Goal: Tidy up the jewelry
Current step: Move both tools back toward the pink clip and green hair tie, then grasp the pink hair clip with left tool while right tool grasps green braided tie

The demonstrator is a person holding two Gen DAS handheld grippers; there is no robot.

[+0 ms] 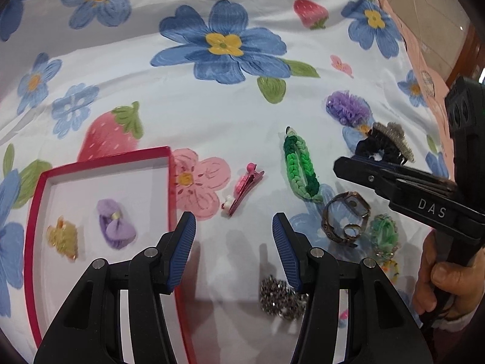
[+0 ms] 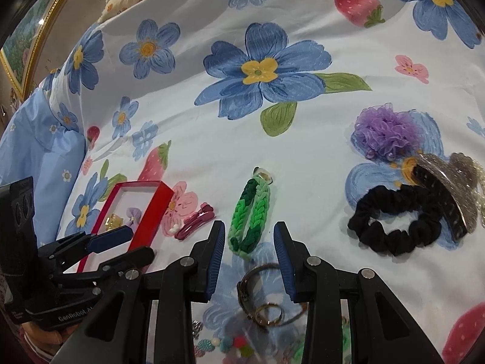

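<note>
Inside red box (image 1: 103, 163): two hair clips (image 1: 116, 224).

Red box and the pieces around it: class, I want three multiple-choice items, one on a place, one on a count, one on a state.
1. Where does the green braided bracelet lie?
A. inside the red box
B. on the floral sheet, right of the pink hair clip
C. held in a tool

2. How many pieces lie in the red box?
A. none
B. two
C. five

3. How does the left tool stand?
A. open, holding nothing
B. shut on the watch
C. shut on the black scrunchie

Key: 1 B, the green braided bracelet rests on the floral sheet, the pink hair clip to its left. 2 B, only a purple bow and a yellow piece sit in the red box. 3 A, the left tool shows spread fingers with bare sheet between.
</note>
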